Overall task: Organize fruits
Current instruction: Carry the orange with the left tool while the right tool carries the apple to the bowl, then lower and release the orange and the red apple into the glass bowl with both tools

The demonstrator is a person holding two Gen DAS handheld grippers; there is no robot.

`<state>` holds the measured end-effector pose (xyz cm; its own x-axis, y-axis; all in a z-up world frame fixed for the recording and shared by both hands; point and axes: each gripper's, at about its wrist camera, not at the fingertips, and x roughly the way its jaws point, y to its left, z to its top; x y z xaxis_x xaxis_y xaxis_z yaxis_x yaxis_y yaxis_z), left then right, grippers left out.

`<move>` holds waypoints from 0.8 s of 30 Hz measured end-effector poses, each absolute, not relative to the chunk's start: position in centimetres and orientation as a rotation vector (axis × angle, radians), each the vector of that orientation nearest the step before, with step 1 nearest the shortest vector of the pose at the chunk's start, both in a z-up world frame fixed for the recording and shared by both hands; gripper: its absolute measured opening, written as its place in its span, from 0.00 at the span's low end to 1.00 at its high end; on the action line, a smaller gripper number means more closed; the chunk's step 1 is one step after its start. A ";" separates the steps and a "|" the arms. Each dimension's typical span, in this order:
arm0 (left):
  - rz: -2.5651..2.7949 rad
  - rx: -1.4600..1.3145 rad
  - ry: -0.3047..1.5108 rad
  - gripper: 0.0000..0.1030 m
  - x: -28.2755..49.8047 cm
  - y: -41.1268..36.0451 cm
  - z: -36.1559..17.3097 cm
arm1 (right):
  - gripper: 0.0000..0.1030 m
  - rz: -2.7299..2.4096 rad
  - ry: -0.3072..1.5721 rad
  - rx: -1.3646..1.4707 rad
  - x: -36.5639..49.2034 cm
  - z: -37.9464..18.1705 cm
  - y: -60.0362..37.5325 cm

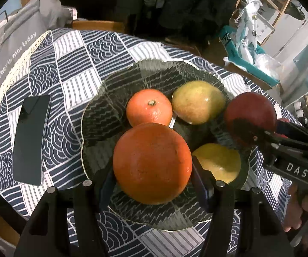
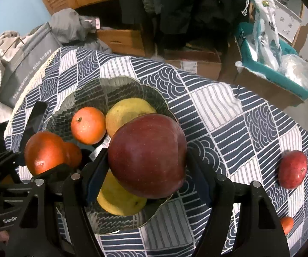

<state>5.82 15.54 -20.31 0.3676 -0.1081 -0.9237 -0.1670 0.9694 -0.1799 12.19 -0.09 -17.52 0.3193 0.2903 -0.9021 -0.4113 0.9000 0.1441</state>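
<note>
**Both hands loaded over the glass plate**

My left hand-held gripper (image 1: 153, 184) pinches a large orange (image 1: 152, 163) between its two fingers, holding it above the near part of the dark glass plate (image 1: 102, 115). From the right wrist view the same orange (image 2: 43, 152) sits at the plate's left edge, clamped in the left tool.

My right hand-held gripper (image 2: 147, 171) pinches a dark red apple (image 2: 147, 157), one finger on either side. The left wrist view shows this apple (image 1: 250, 115) over the plate's right rim.

In the plate (image 2: 85, 92): a small orange (image 1: 149, 107) with its stem end up, a yellow-green mango (image 1: 198, 101) just beside it on the right, and a yellow fruit (image 1: 218, 162) nearer to me, partly hidden behind the left gripper's finger. Small orange and mango look close to touching; I cannot tell whether they do.

The plate rests on the bench, which is covered by a navy-and-white patterned cloth (image 1: 72, 64). A black phone (image 1: 31, 139) lies flat on the cloth left of the plate, apart from it.

On the cloth well to the right of the plate lies a second red apple (image 2: 292, 169). Nearer to me, at the edge of the right wrist view, part of another small orange fruit (image 2: 287, 223) shows.
</note>
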 end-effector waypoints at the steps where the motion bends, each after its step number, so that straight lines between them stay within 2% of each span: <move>1: 0.042 -0.261 1.209 0.64 5.8 15.6 -20.5 | 0.71 0.462 1.163 -0.120 12.2 -17.6 0.0; 7: 0.051 -0.254 1.225 0.65 5.3 15.6 -20.9 | 0.71 0.469 1.164 -0.116 12.0 -17.8 0.0; 10: 0.068 -0.200 1.175 0.80 5.2 15.3 -19.5 | 0.71 0.479 1.127 -0.101 12.0 -16.6 -0.1; 11: 0.076 -0.187 1.158 0.81 5.1 15.2 -19.0 | 0.71 0.476 1.120 -0.102 12.0 -16.3 -0.2; 24: 0.065 -0.209 1.085 0.81 4.9 14.7 -15.5 | 0.73 0.437 1.004 -0.048 10.7 -11.0 -3.0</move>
